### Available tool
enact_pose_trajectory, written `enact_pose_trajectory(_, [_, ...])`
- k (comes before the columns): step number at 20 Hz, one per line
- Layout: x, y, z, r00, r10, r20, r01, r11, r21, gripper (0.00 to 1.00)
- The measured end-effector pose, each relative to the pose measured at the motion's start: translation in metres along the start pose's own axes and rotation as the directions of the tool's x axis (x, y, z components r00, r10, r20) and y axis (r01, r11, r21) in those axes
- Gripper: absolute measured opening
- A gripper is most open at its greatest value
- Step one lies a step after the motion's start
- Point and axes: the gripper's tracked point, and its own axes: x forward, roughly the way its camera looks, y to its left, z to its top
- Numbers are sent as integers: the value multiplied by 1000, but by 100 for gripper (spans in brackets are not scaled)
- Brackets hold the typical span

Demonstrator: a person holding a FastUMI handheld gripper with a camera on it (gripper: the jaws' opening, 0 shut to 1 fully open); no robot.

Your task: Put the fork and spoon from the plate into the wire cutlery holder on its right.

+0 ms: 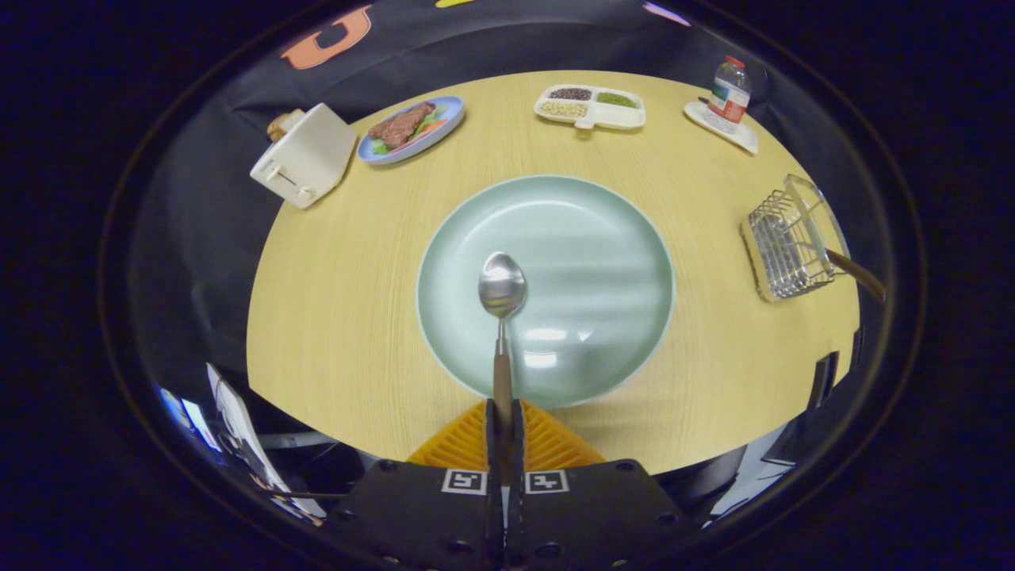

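My gripper (503, 416) is shut on the brown handle of a spoon (502, 295). The spoon points straight ahead from the orange fingers (464, 444), its steel bowl hanging over the pale green plate (603, 238). The plate's surface is bare. To the right of the plate stands the wire cutlery holder (785, 246) on the wooden table. A brown handle (856, 274) sticks out of the holder toward the table's edge; its head is hidden in the wires, so I cannot tell which utensil it is.
Beyond the plate sit a white toaster (305, 155), a blue plate with meat and greens (411, 128), a white divided tray of beans (591, 107) and a bottle on a white coaster (728, 91). The table's rounded front edge runs just behind my fingers.
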Motion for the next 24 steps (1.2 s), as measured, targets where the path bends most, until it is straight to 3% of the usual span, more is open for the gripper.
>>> enact_pose_trajectory(9, [-62, -29, 13, 998, 60, 36, -61, 998, 23, 3])
enact_pose_trajectory(15, [-117, -81, 36, 991, 31, 129, -36, 999, 38, 3])
enact_pose_trajectory(24, [-143, -170, 53, 988, -8, 152, -15, 988, 151, 3])
